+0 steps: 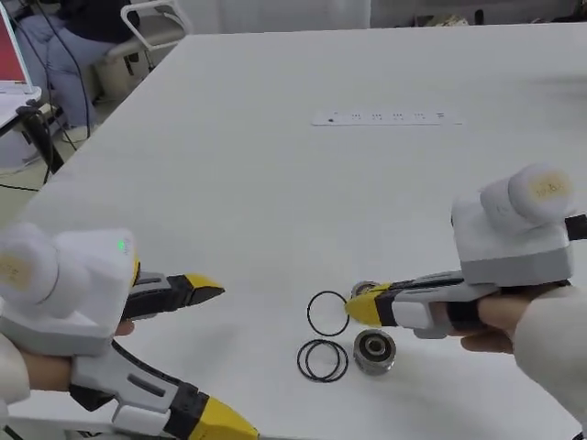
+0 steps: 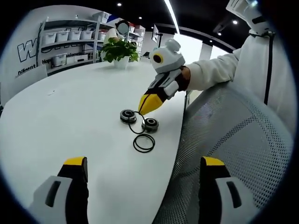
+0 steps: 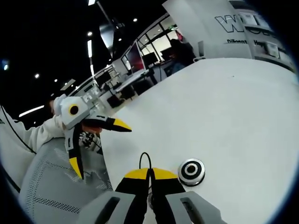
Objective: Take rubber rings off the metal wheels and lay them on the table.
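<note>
Head view: the left hand-held gripper (image 1: 218, 357) sat at the lower left of the frame, released, with its yellow-tipped jaws wide apart over the white counter (image 1: 275, 183). The right hand-held gripper (image 1: 353, 310) came in from the right edge, clenched on the held rubber ring (image 1: 308, 314), whose loop spread out to the left of its tip. The far metal wheel (image 1: 361, 290) peeked out just above that tip. The near metal wheel (image 1: 374, 351) lay just below it, with the pair of loose rubber rings (image 1: 299, 360) flat on the counter just to its left.

Left gripper view: its own jaws rose far apart at the bottom. At centre frame the other gripper's tip pinched the held ring between the two wheels, with the loose pair below them.

Right gripper view: its own jaws were pressed together at bottom centre, and a thin black loop rose from between them. One wheel lay just right of the tips. The left gripper was at the left of the frame, its jaws spread.
</note>
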The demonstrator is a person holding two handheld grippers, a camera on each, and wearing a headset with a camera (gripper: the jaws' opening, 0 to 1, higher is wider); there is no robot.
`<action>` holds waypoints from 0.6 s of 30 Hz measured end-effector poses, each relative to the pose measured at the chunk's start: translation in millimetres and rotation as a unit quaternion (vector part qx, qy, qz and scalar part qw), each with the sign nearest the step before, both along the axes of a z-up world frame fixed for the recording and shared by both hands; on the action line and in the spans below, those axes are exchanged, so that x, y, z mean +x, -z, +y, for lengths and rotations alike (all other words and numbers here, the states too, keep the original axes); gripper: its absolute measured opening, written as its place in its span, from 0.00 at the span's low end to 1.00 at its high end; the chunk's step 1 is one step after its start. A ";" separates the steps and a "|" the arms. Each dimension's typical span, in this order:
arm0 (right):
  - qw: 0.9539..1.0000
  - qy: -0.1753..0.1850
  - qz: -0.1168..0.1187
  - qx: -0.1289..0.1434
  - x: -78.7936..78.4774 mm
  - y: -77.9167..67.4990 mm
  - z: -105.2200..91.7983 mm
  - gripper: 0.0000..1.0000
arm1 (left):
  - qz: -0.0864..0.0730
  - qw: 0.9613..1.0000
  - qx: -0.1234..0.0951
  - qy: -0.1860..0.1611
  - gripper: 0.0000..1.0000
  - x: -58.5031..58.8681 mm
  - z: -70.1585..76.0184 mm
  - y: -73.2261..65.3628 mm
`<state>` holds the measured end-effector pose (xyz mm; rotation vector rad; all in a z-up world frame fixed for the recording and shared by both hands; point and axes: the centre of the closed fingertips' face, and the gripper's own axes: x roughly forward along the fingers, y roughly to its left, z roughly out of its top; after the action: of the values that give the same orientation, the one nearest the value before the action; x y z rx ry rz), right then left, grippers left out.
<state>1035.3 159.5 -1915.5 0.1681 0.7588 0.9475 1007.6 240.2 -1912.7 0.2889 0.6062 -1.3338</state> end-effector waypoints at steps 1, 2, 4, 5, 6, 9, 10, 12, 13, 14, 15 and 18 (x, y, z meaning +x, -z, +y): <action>1.000 -0.002 0.001 -0.001 -0.7 0.6 0.6 0.00 | 0.000 1.000 0.001 0.002 0.99 -0.5 -0.3 0.4; 1.000 -0.006 0.002 -0.003 -1.9 2.1 1.8 0.00 | 0.001 1.000 0.003 0.002 0.99 -1.0 -0.5 1.2; 1.000 -0.019 0.003 -0.010 -6.4 5.9 5.8 0.00 | 0.003 1.000 0.005 0.003 0.98 -1.5 -0.7 3.0; 1.000 -0.023 0.004 -0.013 -8.0 7.2 7.2 0.00 | 0.005 1.000 0.008 0.002 0.97 -1.5 -0.8 5.7; 0.999 -0.028 0.005 -0.016 -9.9 9.2 9.1 0.00 | 0.010 1.000 0.012 0.006 0.96 -3.7 -0.6 8.1; 0.999 -0.040 0.004 -0.030 -13.9 15.3 11.3 0.00 | 0.014 1.000 0.021 0.012 0.96 -6.5 -0.1 11.4; 0.999 -0.042 0.003 -0.034 -14.4 17.1 11.5 0.00 | 0.014 1.000 0.022 0.012 0.96 -6.5 0.5 12.2; 0.998 -0.045 0.003 -0.043 -15.4 21.6 11.7 0.00 | 0.016 1.000 0.022 0.011 0.95 -6.3 0.6 12.7; 0.998 -0.046 0.003 -0.048 -15.3 23.4 11.4 0.00 | 0.018 1.000 0.022 0.010 0.95 -6.4 0.7 12.9; 0.998 -0.046 0.002 -0.050 -15.1 24.2 11.0 0.00 | 0.019 1.000 0.022 0.010 0.95 -6.2 0.9 13.5; 0.998 -0.046 0.001 -0.053 -15.3 24.8 10.6 0.00 | 0.019 1.000 0.022 0.009 0.95 -6.0 1.2 14.1; 0.997 -0.050 0.001 -0.058 -16.6 26.2 10.4 0.00 | 0.021 0.999 0.023 0.009 0.94 -5.4 2.1 15.1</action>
<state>1018.7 169.9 -1941.7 0.0302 0.8277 0.9948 1002.2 242.3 -1927.9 0.3057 0.6715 -1.3467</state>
